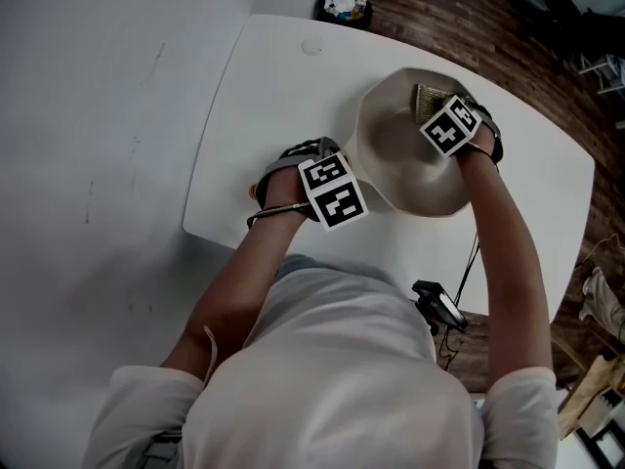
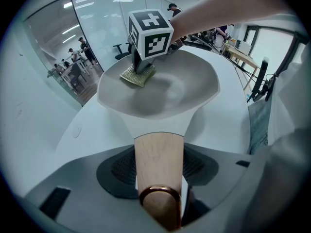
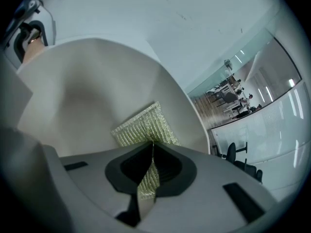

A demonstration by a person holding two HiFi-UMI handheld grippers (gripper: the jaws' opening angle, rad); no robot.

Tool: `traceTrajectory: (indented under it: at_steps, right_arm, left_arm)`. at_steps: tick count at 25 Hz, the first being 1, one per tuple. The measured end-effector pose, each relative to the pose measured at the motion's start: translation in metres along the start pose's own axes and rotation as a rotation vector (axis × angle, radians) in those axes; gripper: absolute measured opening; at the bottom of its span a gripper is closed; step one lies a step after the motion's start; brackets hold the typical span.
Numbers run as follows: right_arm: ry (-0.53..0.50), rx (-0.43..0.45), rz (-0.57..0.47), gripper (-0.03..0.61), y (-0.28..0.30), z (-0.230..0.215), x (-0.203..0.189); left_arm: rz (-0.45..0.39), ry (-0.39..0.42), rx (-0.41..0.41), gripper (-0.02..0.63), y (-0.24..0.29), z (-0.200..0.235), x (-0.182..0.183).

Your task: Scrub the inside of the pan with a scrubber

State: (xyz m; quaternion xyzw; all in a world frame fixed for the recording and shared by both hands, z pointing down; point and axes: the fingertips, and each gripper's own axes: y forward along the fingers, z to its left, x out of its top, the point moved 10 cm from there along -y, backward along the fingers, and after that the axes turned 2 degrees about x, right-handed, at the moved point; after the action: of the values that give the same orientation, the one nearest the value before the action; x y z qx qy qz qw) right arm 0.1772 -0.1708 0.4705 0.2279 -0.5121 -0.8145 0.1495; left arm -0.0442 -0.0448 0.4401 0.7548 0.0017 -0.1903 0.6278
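from overhead, the pan sits on the white table, with the left gripper at its near side and the right gripper down inside by the far wall. left gripper view — jaws clamped on the wooden handle. right gripper view — jaws pinched on the scrubber, which lies against the pan's inner slope. scrubbing looks under way; next, i'd guess, a firm sweep across the base.
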Motion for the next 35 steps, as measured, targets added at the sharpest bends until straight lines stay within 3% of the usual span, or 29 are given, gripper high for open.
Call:
traceTrajectory:
  at_steps: [7,16,24,27,35]
  right_arm:
    - [0.337,0.051,-0.167,0.028,-0.005,-0.015,-0.004]
    - [0.58,0.123,-0.31,0.028,-0.001,-0.021,0.002]
    - [0.82,0.27,-0.445,0.028,0.004,-0.015,0.015]
    - [0.869,0.323,-0.488,0.028,0.005,-0.011,0.02]
    - [0.876,0.46,-0.582,0.028,0.005,0.0,0.034]
  left_arm:
    - [-0.004,0.013,-0.001,0.241,0.0,0.0,0.001]
    - [0.001,0.053,-0.015,0.235,0.001,-0.002,0.002]
    - [0.004,0.081,-0.02,0.233,0.0,-0.005,0.001]
    - [0.003,0.088,-0.021,0.233,0.0,-0.005,0.001]
    - [0.003,0.095,-0.025,0.233,0.0,-0.005,0.001]
